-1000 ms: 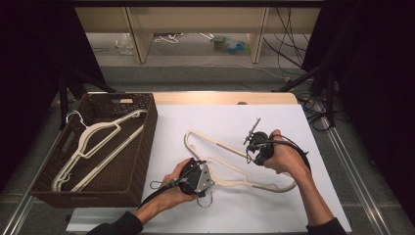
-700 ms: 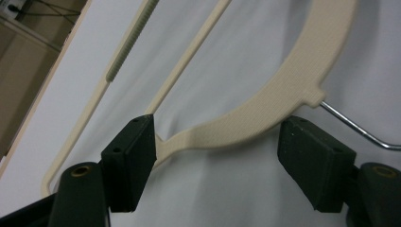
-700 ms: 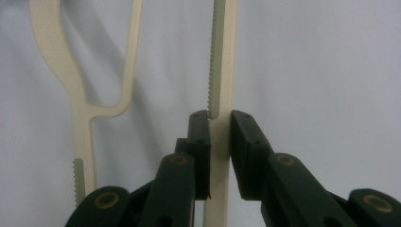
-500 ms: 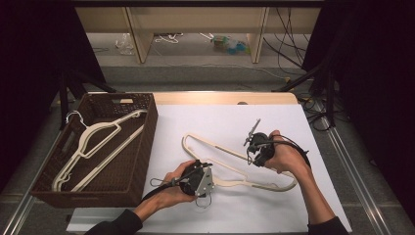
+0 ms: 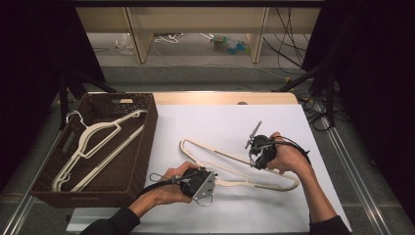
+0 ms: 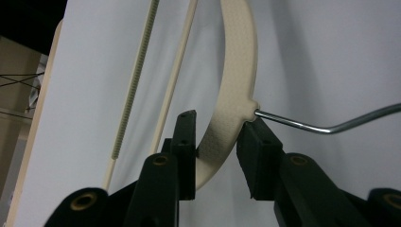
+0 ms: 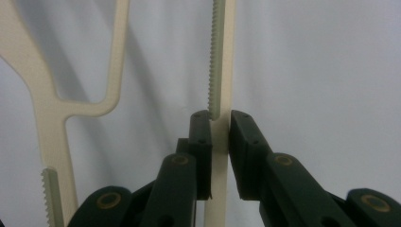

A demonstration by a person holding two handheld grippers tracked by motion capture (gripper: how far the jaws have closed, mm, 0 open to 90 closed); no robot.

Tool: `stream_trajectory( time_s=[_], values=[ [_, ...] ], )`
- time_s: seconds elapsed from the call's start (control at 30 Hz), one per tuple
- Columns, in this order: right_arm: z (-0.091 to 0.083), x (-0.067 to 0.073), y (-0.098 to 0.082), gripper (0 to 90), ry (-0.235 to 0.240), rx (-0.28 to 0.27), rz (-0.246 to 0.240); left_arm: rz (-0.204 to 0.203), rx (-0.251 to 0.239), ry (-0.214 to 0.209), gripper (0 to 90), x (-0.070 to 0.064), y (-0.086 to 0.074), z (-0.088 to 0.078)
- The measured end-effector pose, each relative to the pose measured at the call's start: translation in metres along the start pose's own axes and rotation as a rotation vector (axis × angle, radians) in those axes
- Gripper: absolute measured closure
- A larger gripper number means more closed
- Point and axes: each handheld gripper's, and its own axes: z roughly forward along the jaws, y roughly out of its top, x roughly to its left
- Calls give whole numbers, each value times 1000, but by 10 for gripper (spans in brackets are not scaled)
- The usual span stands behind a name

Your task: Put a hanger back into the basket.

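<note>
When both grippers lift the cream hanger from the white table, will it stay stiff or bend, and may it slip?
The hanger is probably light and fairly stiff: thin moulded plastic. Its slim bar may flex a little. The right gripper clamps the ribbed bar, so slipping seems unlikely there. The left gripper, whose jaws have just been closing, straddles the curved neck beside the metal hook, which could pivot.

High view overhead, facing forward-down on table (image 5: 225,117); gripper views close along jaws; all share hanger (image 5: 235,161)
</note>
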Motion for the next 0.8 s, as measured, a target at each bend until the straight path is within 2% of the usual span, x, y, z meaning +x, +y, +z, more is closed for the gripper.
stream_trajectory(
  time_s=[0.27,0.3,0.37,0.43,0.53,0.6,0.67,0.73,0.8],
  values=[
    [9,-2,-5,817,87,7,-38,3,-30,-14,779,6,14,-16],
    [11,-1,-5,879,99,6,-38,-2,-43,-9,787,8,16,-17],
    [12,-1,-5,900,163,-39,-52,-5,-47,-29,808,10,18,-18],
    [12,0,-6,877,180,-7,-60,1,-42,-17,823,11,20,-18],
    [5,-4,-11,836,164,-44,-17,-12,-44,-14,831,13,20,-18],
    [-5,-6,-15,799,156,-93,5,-27,-51,-4,837,16,21,-20],
    [-13,-9,-18,767,148,-128,23,-50,-58,-10,841,18,22,-23],
    [-20,-11,-20,688,127,-177,78,-78,-66,-7,846,23,23,-27],
    [-25,-12,-20,647,97,-206,117,-117,-75,13,848,28,24,-32]
  ],
)
